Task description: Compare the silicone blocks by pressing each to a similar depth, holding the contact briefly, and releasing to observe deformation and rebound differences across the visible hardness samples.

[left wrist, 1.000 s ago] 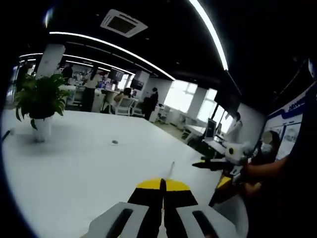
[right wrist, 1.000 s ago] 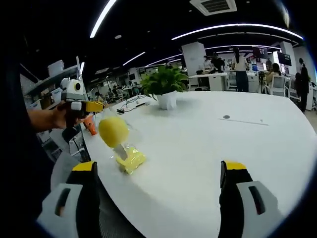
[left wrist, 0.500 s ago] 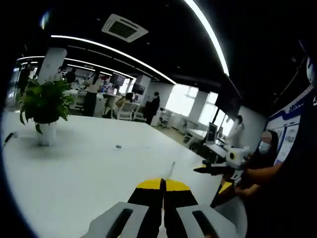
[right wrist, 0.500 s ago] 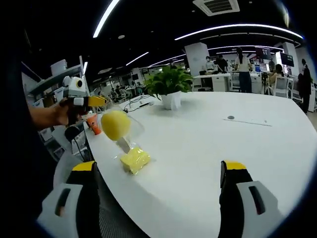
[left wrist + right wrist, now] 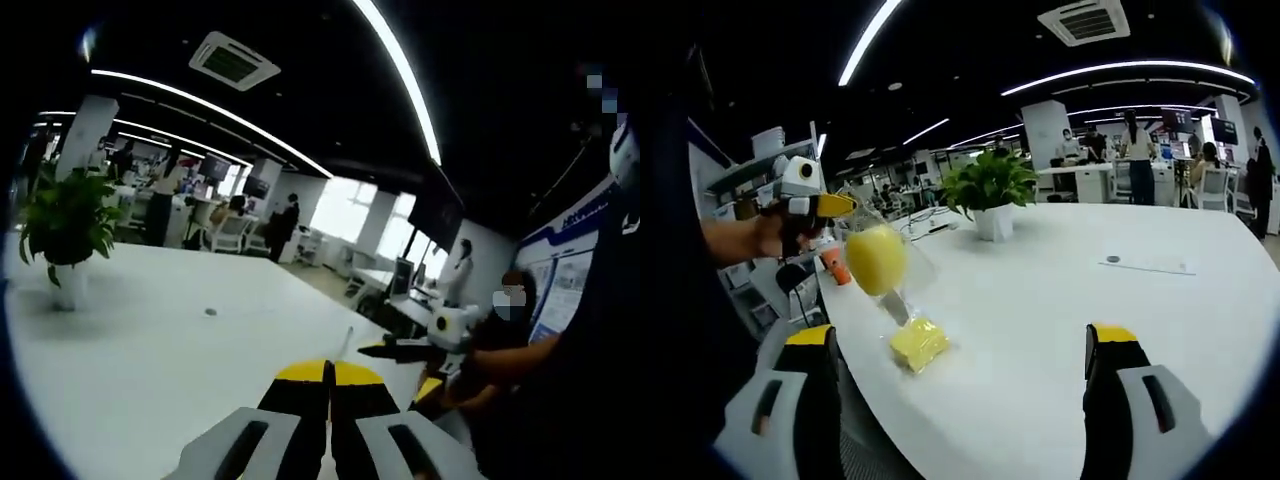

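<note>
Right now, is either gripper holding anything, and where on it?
The left gripper, jaws shut, pinches the top edge of a clear plastic bag holding a round yellow block. The right gripper is open, holding nothing.

Clear bag (image 5: 902,262) contents blurred; left gripper (image 5: 836,205) grip point on bag unclear

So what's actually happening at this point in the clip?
A person stands at a white table with a gripper in each hand. The left gripper is shut on a clear bag, held up above the table edge, with a round yellow block inside it. A second yellow block, squarish, lies in clear wrap on the table below. The right gripper is open and holds nothing. A potted plant stands further back. No block is being pressed yet.
</note>
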`<state>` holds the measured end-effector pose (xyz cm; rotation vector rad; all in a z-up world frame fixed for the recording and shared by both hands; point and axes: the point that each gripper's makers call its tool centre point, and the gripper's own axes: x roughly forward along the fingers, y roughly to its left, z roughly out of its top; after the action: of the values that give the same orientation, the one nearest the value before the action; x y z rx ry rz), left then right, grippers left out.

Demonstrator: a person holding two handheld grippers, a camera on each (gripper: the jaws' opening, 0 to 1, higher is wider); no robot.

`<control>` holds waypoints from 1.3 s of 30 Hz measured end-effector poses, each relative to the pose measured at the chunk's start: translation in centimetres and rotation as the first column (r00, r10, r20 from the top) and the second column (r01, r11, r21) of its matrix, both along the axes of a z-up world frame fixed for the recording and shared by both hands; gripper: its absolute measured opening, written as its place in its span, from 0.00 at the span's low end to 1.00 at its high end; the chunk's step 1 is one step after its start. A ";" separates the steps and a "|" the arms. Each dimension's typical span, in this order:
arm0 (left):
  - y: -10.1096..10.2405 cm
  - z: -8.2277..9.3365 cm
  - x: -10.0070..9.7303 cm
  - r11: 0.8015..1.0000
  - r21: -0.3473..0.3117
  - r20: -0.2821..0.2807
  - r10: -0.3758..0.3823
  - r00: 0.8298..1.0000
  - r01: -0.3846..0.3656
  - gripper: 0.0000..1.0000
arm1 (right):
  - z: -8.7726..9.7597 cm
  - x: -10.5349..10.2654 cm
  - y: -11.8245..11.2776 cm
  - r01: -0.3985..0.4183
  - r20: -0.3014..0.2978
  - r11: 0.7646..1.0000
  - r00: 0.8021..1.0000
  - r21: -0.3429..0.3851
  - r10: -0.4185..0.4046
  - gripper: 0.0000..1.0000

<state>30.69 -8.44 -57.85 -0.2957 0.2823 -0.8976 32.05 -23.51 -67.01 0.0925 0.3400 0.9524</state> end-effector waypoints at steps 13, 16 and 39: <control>-2.4 3.8 0.0 0.996 -0.068 0.034 -0.061 0.998 0.063 0.00 | 4.1 1.2 6.1 -0.179 0.063 0.974 0.983 0.139 0.171 0.96; -3.0 3.5 -0.5 0.994 -0.065 0.035 -0.085 0.996 0.087 0.00 | 4.0 0.9 7.6 -0.219 0.055 0.963 0.976 0.160 0.213 0.96; -5.2 5.6 -1.5 0.976 -0.124 0.068 -0.173 0.983 0.181 0.00 | 7.1 -3.0 9.8 -0.412 0.064 0.857 0.908 0.310 0.414 0.26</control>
<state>29.20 -13.63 -52.20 -0.3690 0.2003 -1.1012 29.06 -13.72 -59.94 0.3273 0.2091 1.4336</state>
